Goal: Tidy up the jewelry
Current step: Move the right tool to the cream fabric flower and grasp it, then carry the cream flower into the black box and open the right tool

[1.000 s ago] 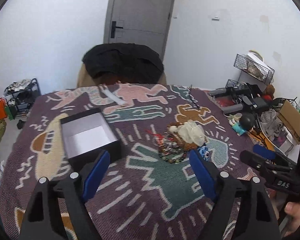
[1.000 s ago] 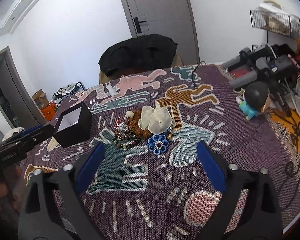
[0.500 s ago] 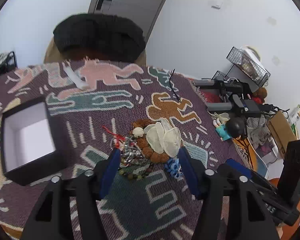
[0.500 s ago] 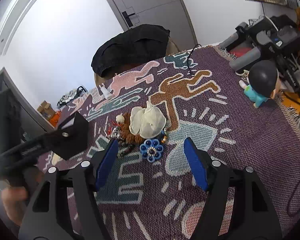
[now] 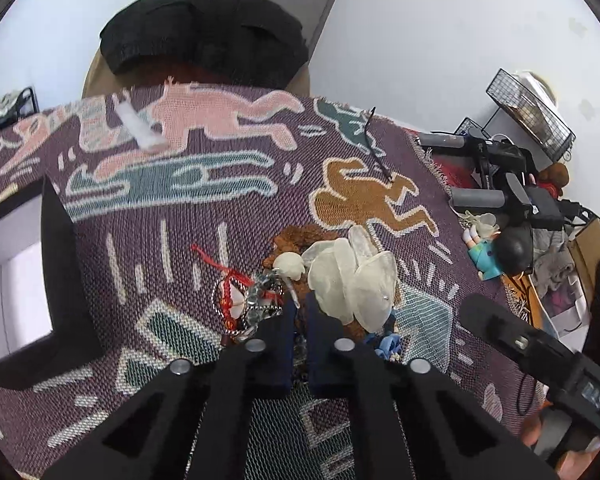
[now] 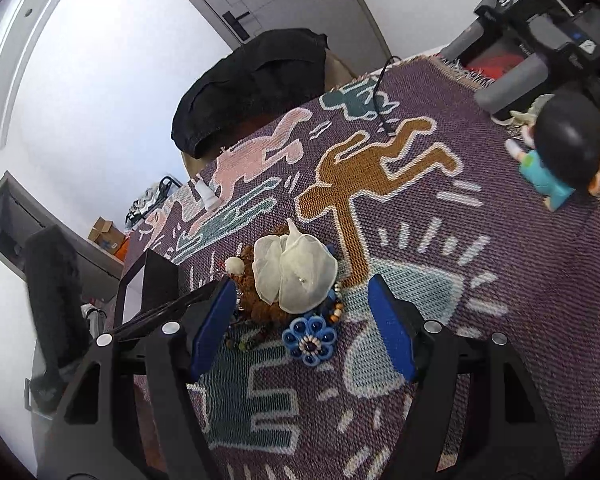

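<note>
A second ago both grippers hung back from the jewelry pile with jaws wide; since then both have come down close over it. The left gripper [image 5: 298,308] has closed: its blue pads are pressed nearly together at the near edge of the pile, with a thin sliver of gap between them. Beads seem to lie just at the tips, but whether anything is actually pinched cannot be told. The right gripper [image 6: 302,320] has narrowed a little yet is still spread, its fingers straddling the pile without touching it.

At the left, on the patterned purple blanket [image 5: 220,208], stands the black box [image 5: 56,280], open at the top, with a pale lining; the part of its inside that shows holds nothing. It sits apart from the pile.

The jewelry lies heaped in the middle of the blanket. Its left part is a red cord bracelet [image 5: 230,284] tangled with silver chain pieces [image 5: 262,300]. Next comes a brown rough-beaded string [image 6: 260,300] with a small cream shell-like piece [image 6: 235,266], and on top of it a white translucent petal ornament [image 6: 296,276]. In front of that, nearest the right gripper, is a blue beaded flower [image 6: 310,340], beside a strand of dark mixed beads [image 6: 248,340].

At the far right edge of the blanket stands a doll figure in a teal outfit [image 6: 556,152].
</note>
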Tool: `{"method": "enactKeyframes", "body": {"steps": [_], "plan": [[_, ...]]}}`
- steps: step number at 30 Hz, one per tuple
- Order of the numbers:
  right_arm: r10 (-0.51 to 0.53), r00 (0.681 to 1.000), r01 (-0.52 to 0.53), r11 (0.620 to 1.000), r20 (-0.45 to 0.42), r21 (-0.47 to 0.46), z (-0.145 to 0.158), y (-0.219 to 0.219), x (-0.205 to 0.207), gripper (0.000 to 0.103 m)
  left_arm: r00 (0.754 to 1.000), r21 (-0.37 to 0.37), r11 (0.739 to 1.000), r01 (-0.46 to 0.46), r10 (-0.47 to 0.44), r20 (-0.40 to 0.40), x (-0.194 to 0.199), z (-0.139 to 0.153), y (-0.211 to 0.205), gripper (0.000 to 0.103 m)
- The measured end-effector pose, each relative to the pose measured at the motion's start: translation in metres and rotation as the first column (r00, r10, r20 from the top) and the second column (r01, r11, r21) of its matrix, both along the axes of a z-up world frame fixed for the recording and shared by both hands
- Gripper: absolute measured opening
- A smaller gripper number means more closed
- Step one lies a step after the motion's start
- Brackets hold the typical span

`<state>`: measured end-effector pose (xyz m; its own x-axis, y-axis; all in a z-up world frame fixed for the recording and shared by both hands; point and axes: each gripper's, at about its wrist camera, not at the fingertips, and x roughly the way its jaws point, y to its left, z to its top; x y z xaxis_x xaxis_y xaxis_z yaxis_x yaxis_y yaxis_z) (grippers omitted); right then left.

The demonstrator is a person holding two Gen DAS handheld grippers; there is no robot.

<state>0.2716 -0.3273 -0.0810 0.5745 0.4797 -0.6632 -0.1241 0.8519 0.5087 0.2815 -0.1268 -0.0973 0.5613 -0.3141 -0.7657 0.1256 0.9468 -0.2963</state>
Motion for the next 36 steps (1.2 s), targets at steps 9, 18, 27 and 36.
{"method": "enactKeyframes", "body": {"steps": [9,18,27,36], "plan": [[0.03,0.999,-0.03,0.999,-0.037,-0.017,-0.006,0.014,0.019,0.069,0.997,-0.018,1.0,0.01,-0.009,0.076,-0.013,0.036,0.011,0.0],[0.042,0.997,-0.049,0.991,-0.062,-0.121,-0.01,0.033,0.038,0.07,0.991,-0.016,0.999,-0.038,0.04,0.128,-0.025,0.061,0.046,0.0],[0.029,0.998,-0.043,0.965,-0.058,-0.26,-0.015,0.065,0.051,0.083,0.986,-0.025,0.996,-0.088,0.091,0.141,-0.039,0.067,0.087,0.0],[-0.009,0.997,-0.013,0.958,-0.075,-0.288,-0.02,0.061,0.05,0.005,0.979,-0.038,0.99,-0.132,0.137,0.154,-0.062,0.073,0.122,0.0]]}}
